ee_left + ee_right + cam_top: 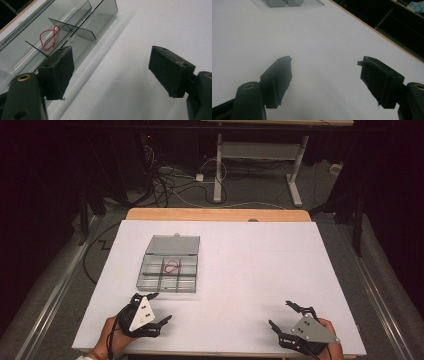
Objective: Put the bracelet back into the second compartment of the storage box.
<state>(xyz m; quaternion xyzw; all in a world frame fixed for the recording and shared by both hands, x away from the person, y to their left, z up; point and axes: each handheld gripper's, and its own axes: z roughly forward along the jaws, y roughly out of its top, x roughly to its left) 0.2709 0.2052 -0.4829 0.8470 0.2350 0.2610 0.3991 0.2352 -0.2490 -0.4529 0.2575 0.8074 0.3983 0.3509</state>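
Observation:
A clear plastic compartment box (168, 270) lies on the white table sheet (240, 265) left of centre, its lid (173, 245) folded back flat behind it. A red loop of thread or rubber band (172, 266) rests in a middle compartment, and the left gripper view shows the red loop (50, 37) past a divider. My left gripper (159, 308) is open just in front of the box, nothing between its pads (58, 72). My right gripper (283, 315) is open near the front right of the sheet, over bare surface, its pads (277, 80) empty.
The wooden table edge (215, 215) runs behind the sheet. Beyond it stand a white desk frame (260, 155) and tangled cables (170, 180) on the floor. Metal rails (55, 285) flank the table on both sides. Dark surroundings otherwise.

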